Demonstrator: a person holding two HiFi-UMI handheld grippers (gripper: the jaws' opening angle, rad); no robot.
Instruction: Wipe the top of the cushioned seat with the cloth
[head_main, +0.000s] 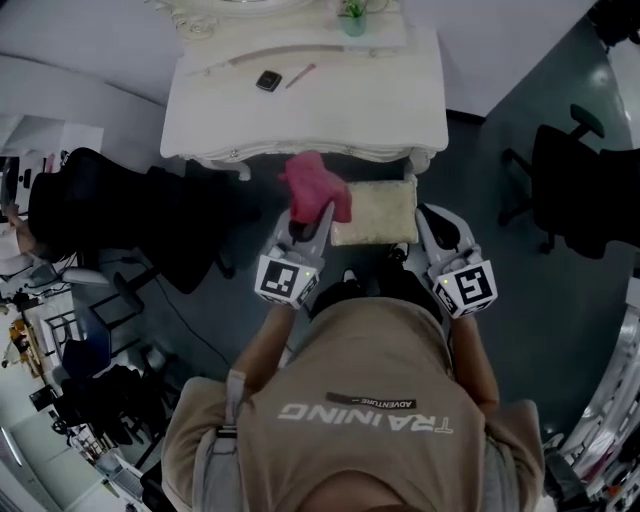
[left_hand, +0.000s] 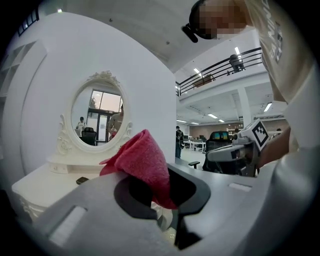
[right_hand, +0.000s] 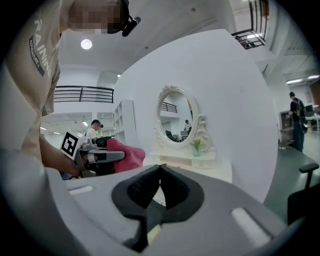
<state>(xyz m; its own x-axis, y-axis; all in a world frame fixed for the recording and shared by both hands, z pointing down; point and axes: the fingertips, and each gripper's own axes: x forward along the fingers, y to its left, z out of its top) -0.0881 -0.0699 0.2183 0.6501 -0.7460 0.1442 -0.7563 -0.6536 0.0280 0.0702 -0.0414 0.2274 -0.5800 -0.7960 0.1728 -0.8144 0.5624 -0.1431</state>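
You are holding the left gripper (head_main: 318, 218) with its 2 jaws pinching the pink cloth (head_main: 314, 188). In the left gripper view the left gripper (left_hand: 162, 197) is clamping the lower corner of the cloth (left_hand: 142, 157), and the rest of the fabric is standing up in a bunched peak above the jaws. In the head view the cloth is sitting at 12 o'clock from the left gripper and overlapping the 9 o'clock end of the cream cushioned seat (head_main: 375, 212); whether it is touching the seat top is not showing. The seat is lying just below the front edge of the white dressing table (head_main: 300, 110), between your 2 grippers. You are carrying the right gripper (head_main: 425, 218) at the seat's 3 o'clock end, and in the right gripper view the right gripper (right_hand: 160, 172) is showing its dark pads pressed together with nothing between them. From that view the cloth (right_hand: 125, 155) and the left gripper are appearing at 9 o'clock, with the oval mirror (right_hand: 175, 117) and a small green plant (right_hand: 196, 146) at 12 o'clock. On the tabletop a small dark object (head_main: 268, 81) and a thin pen-like stick (head_main: 300, 75) are lying side by side. A black office chair (head_main: 570, 185) is standing well apart at 3 o'clock.
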